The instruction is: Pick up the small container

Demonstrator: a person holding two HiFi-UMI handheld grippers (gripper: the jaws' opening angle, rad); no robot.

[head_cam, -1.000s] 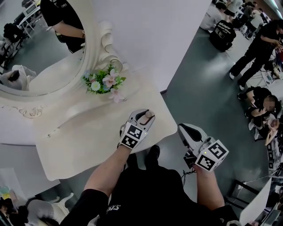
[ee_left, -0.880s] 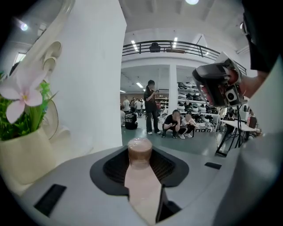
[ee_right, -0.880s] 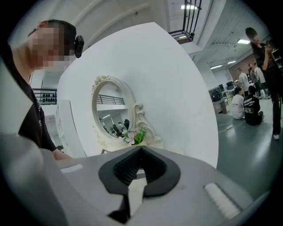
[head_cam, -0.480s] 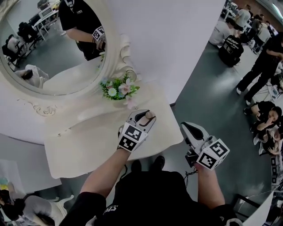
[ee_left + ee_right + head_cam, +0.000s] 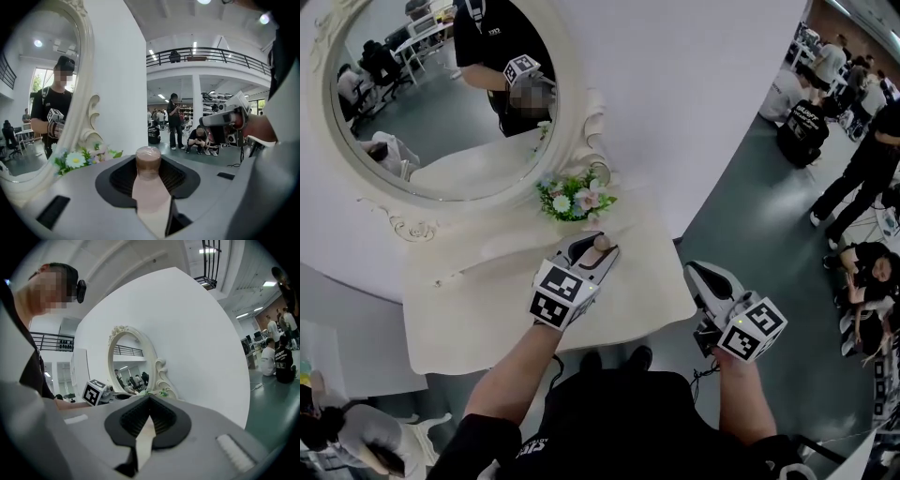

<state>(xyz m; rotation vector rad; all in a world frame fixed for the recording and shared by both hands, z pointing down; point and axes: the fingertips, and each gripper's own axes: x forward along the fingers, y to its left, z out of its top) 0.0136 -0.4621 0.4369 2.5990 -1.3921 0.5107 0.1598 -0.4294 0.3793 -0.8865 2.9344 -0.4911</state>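
Note:
The small container (image 5: 602, 243), pale with a brownish round cap, sits between the jaws of my left gripper (image 5: 592, 247), which is shut on it and holds it above the cream dressing table (image 5: 459, 314). In the left gripper view the container (image 5: 148, 164) stands upright between the dark pads, cap at the tips. My right gripper (image 5: 701, 278) hangs off the table's right edge over the floor, its jaws together with nothing in them. In the right gripper view the pads (image 5: 161, 420) meet at the tip.
An oval mirror (image 5: 441, 94) in an ornate white frame stands at the back of the table, with a bunch of artificial flowers (image 5: 575, 199) at its foot. A white wall rises behind. Several people (image 5: 862, 178) stand and sit on the grey floor at right.
My left gripper has risen with the container and moved nearer the flowers and mirror. The right gripper has shifted only a little, still beside the table's edge.

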